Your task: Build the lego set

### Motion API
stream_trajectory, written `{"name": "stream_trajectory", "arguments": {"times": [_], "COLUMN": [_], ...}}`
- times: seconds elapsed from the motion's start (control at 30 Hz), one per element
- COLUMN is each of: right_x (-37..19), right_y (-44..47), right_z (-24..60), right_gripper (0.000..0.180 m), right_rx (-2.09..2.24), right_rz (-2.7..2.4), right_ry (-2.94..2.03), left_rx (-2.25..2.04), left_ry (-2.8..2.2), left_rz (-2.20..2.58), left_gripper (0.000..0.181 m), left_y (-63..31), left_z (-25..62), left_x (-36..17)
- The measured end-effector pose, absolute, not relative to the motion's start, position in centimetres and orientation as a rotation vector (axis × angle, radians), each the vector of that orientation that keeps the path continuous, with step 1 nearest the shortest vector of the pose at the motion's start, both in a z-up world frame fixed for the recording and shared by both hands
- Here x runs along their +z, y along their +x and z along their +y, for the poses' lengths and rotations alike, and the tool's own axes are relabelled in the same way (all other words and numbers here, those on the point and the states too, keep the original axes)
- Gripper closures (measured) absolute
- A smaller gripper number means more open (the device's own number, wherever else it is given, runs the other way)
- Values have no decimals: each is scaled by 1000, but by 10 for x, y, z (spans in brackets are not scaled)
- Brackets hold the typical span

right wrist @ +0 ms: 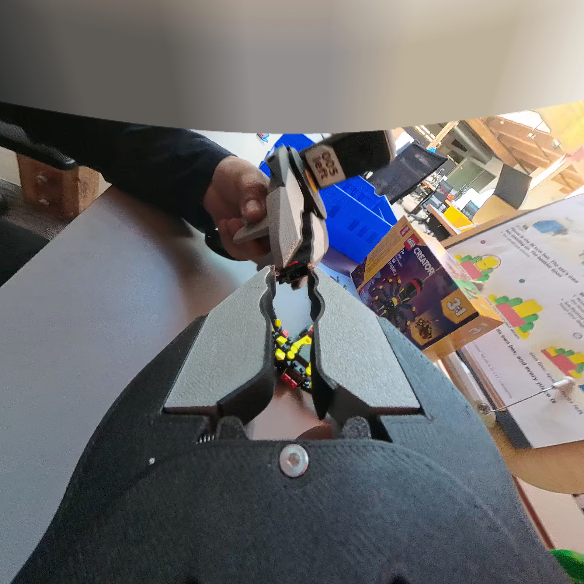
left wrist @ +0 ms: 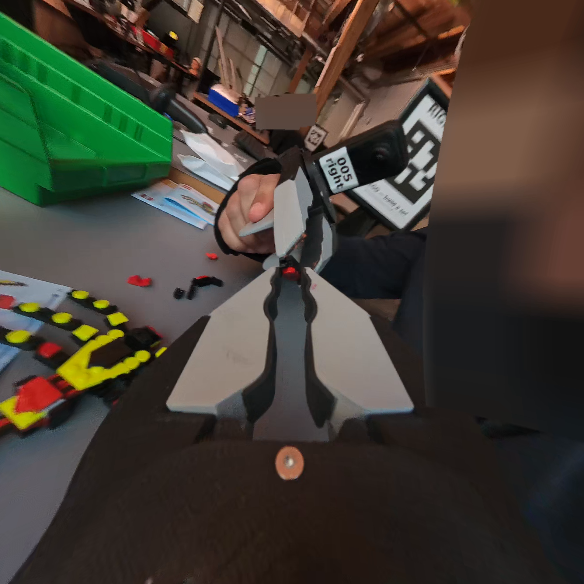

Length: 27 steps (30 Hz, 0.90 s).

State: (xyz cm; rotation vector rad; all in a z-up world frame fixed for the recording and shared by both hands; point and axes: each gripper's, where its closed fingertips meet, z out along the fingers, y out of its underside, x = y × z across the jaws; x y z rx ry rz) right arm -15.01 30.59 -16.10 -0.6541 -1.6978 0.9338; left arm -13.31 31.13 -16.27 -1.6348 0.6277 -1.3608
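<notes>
My left gripper [left wrist: 289,275] and my right gripper [right wrist: 291,271] meet tip to tip above the grey table [left wrist: 104,240]. In the left wrist view my left fingers are shut on a small red and black piece [left wrist: 288,271], and the right gripper [left wrist: 283,259] comes down onto it from above. In the right wrist view my right fingers are shut on a small black piece [right wrist: 288,276], which touches the red-topped part in the left gripper [right wrist: 295,264]. The black, yellow and red legged model [left wrist: 91,357] lies on the table to the left, also seen between my right fingers [right wrist: 292,350].
Loose red pieces [left wrist: 139,280] and a black piece [left wrist: 197,285] lie on the table. A green bin [left wrist: 79,126] and an instruction booklet [left wrist: 180,202] are at the back. A set box [right wrist: 423,284], a blue bin [right wrist: 354,215] and a printed board [right wrist: 521,316] stand to the right. My two grippers' fingertips are within a few centimetres of each other.
</notes>
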Motion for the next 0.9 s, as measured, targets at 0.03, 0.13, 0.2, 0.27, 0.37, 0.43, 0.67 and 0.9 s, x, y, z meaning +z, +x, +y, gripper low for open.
{"name": "stream_trajectory", "arguments": {"times": [0.03,0.13,0.2,0.27,0.37,0.43,0.67,0.9], "right_x": [-162,-160,-158,-158,-162,-165,-166,-170], "right_y": [-150,-150,-148,-147,-147,-147,-145,-146], "right_z": [308,316,318,322,322,321,317,316], "right_gripper": [163,164,163,163,163,163,163,163], "right_rx": [949,1032,1120,1170,1206,1202,1200,1190], "right_rz": [-1697,-1679,-1673,-1669,-1696,-1707,-1731,-1750], "right_ry": [-675,-742,-786,-819,-855,-854,-831,-834], "left_rx": [-1247,-809,-580,-442,-272,-189,-170,-191], "left_ry": [-1639,-1600,-1545,-1497,-1468,-1462,-1468,-1444], "left_rz": [659,787,835,866,947,1006,1014,1017], "left_gripper": [170,169,173,177,167,166,168,169], "left_y": [-135,-145,-152,-154,-150,-146,-145,-142], "left_z": [314,323,326,328,329,330,332,329], "left_x": [-163,-163,-160,-157,-164,-173,-178,-174]}}
